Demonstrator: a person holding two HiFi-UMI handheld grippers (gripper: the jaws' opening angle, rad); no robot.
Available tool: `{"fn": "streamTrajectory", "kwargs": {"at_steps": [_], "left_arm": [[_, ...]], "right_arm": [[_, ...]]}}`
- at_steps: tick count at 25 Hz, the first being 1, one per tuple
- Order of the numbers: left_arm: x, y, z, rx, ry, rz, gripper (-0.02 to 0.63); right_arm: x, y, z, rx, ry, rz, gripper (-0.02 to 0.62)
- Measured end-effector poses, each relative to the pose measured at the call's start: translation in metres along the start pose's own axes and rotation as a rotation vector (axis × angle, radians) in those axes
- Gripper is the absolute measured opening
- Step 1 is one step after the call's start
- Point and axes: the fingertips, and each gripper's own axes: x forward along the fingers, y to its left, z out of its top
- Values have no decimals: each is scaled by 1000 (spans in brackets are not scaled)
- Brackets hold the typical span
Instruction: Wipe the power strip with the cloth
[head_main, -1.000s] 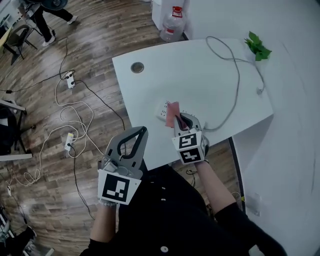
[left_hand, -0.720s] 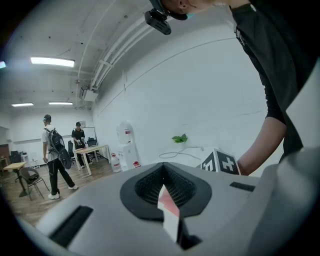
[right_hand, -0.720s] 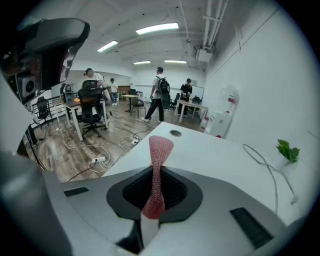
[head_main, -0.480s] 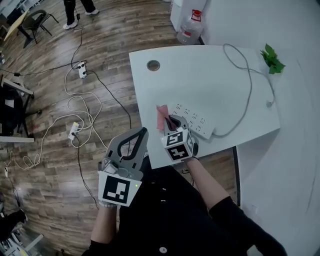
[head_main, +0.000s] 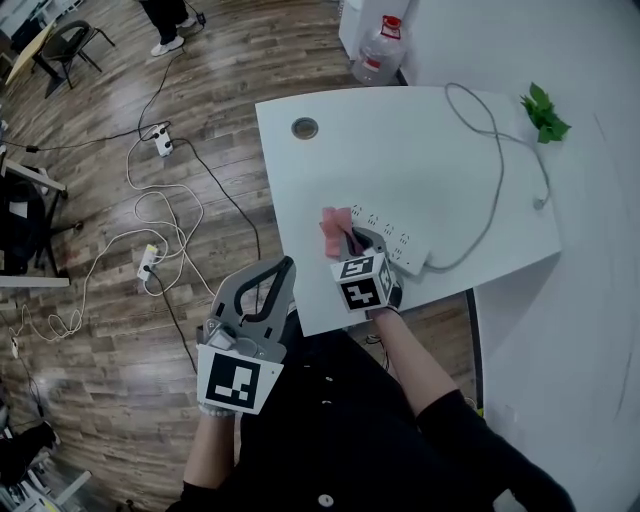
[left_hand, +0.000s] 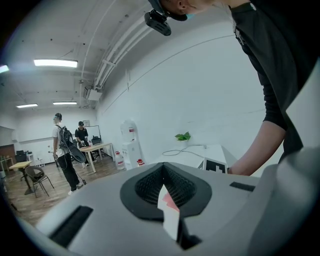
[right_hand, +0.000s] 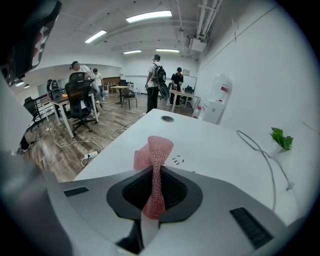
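A white power strip (head_main: 396, 239) lies near the front edge of the white table (head_main: 400, 150). My right gripper (head_main: 346, 238) is shut on a pink knitted cloth (head_main: 333, 222), which bunches out past the jaws at the strip's left end. In the right gripper view the cloth (right_hand: 154, 150) stands pinched in the gripper (right_hand: 155, 172), and a few socket slots of the strip (right_hand: 176, 160) show just behind it. My left gripper (head_main: 285, 264) hangs off the table's front left, shut with nothing in it. Its closed jaws fill the left gripper view (left_hand: 164, 172).
The strip's grey cable (head_main: 497, 180) loops across the table to the right. A small green plant (head_main: 544, 111) sits at the far right, and a round grommet (head_main: 305, 127) at the far left. A water bottle (head_main: 381, 56) stands behind the table. Cables and floor power strips (head_main: 160, 140) lie on the left.
My right gripper took the cloth leftward off the strip's left end, then came back against that end. The left gripper has stayed where it was.
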Motion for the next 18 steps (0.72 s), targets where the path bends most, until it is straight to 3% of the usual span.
{"fn": "streamTrajectory", "kwargs": {"at_steps": [18], "left_arm": [[27, -23, 12, 18, -22, -119, 14]], "right_arm": [[-22, -43, -34, 73, 44, -106, 49]]}}
